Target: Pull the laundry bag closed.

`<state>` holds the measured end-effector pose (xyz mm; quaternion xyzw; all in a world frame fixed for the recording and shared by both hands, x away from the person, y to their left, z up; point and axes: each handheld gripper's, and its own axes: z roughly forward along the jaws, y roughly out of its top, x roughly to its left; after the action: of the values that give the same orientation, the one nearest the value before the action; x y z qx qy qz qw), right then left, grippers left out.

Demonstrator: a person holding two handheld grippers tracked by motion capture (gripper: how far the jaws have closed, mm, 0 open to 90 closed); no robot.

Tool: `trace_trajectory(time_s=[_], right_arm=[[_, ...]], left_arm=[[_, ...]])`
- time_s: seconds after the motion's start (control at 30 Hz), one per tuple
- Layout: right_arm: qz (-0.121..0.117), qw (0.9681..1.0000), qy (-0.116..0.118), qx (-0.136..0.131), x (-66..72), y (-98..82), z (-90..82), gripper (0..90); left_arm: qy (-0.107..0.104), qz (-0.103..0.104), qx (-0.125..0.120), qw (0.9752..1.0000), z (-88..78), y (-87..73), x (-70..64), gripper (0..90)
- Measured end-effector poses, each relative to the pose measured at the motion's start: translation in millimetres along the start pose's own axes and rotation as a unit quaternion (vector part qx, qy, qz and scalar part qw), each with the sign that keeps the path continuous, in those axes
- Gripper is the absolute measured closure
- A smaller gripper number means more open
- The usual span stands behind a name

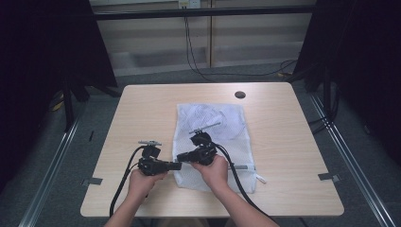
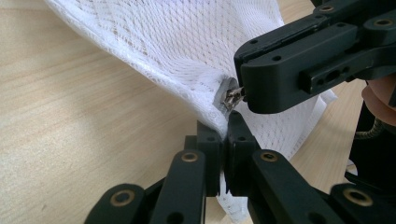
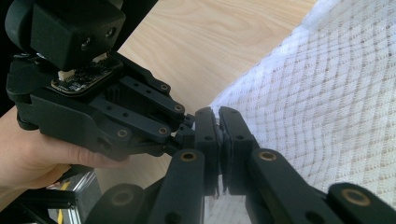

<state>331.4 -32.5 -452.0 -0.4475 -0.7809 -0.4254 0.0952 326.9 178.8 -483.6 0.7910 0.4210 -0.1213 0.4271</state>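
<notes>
We note white mesh bag (image 1: 211,142), diamond-net weave, grey zipper end (image 2: 225,95); on bag, black grippers; under bag, pale wood-grain table (image 1: 142,113), dark round hole (image 1: 240,94).

Both forearms come in from the bottom, hands close together. Left gripper (image 1: 176,166) points right, its black fingers (image 2: 209,154) pressed tight together on white mesh. Right gripper (image 1: 182,158) points left, fingers (image 3: 208,140) also clamped shut. The two sets of tips nearly meet, left hand (image 1: 142,181) just beside right hand (image 1: 215,171).

Light wood table (image 1: 142,109), white mesh bag (image 1: 213,124)
</notes>
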Motion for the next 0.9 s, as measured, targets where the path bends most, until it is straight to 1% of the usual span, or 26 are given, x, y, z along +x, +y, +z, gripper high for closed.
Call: trace_trajectory(time_s=[0.07, 0.1, 0.13, 0.17, 0.2, 0.33, 0.43, 0.57, 0.63, 0.67, 0.7, 0.9], right_arm=[[-0.001, 1.0000, 0.001, 0.000, -0.1, -0.2, -0.6, 86.9], [-0.001, 1.0000, 0.001, 0.000, -0.1, -0.2, -0.8, 86.9], [-0.002, 1.0000, 0.001, 0.000, -0.1, -0.3, -0.9, 86.9], [-0.002, 1.0000, 0.001, 0.000, -0.1, -0.3, -0.9, 86.9], [-0.002, 1.0000, 0.001, 0.000, -0.1, -0.6, -0.9, 86.9], [-0.001, 1.0000, -0.001, 0.000, 0.2, -0.6, -1.0, 86.9], [-0.002, 1.0000, -0.001, -0.001, -0.5, -0.5, -1.9, 87.0], [0.000, 1.0000, -0.002, -0.001, -0.6, -0.9, -3.4, 87.0], [-0.002, 1.0000, -0.004, 0.000, -1.1, -1.1, -4.6, 87.0], [0.001, 1.0000, -0.005, -0.001, -2.2, -1.4, -6.0, 87.0], [0.001, 1.0000, -0.005, -0.001, -2.2, -1.4, -6.0, 87.0], [0.005, 1.0000, -0.003, -0.003, -6.2, -3.3, -9.3, 87.0]], left_arm=[[0.002, -0.001, -0.001, 1.0000, -0.4, 0.1, -0.2, 87.3], [0.003, -0.005, -0.002, 1.0000, -0.4, 0.2, -1.1, 87.4], [0.003, -0.005, -0.002, 1.0000, -0.4, 0.2, -1.1, 87.5], [0.003, 0.000, 0.003, 1.0000, -1.0, 0.7, -0.3, 87.5], [0.004, -0.006, 0.002, 1.0000, -0.7, 0.7, -0.6, 87.6], [0.004, -0.007, 0.002, 1.0000, -1.5, 1.3, -0.5, 87.7], [0.006, -0.009, -0.003, 0.9999, -2.6, 1.5, -0.5, 87.8], [0.006, -0.011, -0.004, 0.9999, -3.5, 1.5, -0.6, 87.9], [0.005, -0.013, -0.005, 0.9999, -4.9, 1.7, 0.0, 87.9], [0.004, -0.012, -0.003, 0.9999, -5.9, 2.0, 0.6, 88.0], [0.003, -0.015, -0.006, 0.9999, -6.0, 2.0, 0.2, 88.0], [0.004, -0.017, -0.008, 0.9998, -6.0, 1.9, -0.1, 87.9]])
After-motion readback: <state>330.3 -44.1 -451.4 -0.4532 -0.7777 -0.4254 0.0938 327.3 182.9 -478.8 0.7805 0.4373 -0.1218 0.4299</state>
